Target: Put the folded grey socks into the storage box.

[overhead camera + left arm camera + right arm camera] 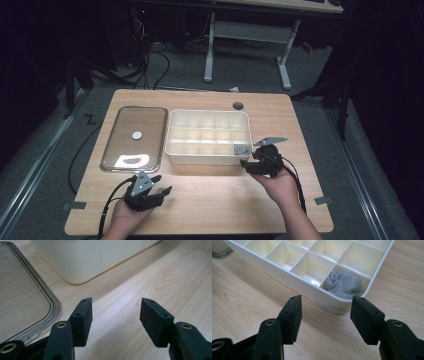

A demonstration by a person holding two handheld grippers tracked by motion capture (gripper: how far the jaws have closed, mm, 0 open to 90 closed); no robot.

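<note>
Your right gripper [325, 312] hovers just short of the near right corner of the white plastic divided organiser box [287, 270], its padded black jaws spread wide with nothing between them. The crumpled grey cloth [343, 285], soft and knitted-looking like a small sock, sits bunched in that corner compartment, touching its walls. This looks like the moment around that cloth: either you reach in for it or you have placed it, and a grasp would call for tipping the jaws down over the rim. Your left gripper [115, 317] rests low over the pale wood-grain table [150, 280], jaws equally apart and empty, beside the clear glossy plastic lid [134, 137] with its rounded corners, lying flat left of the box.
</note>
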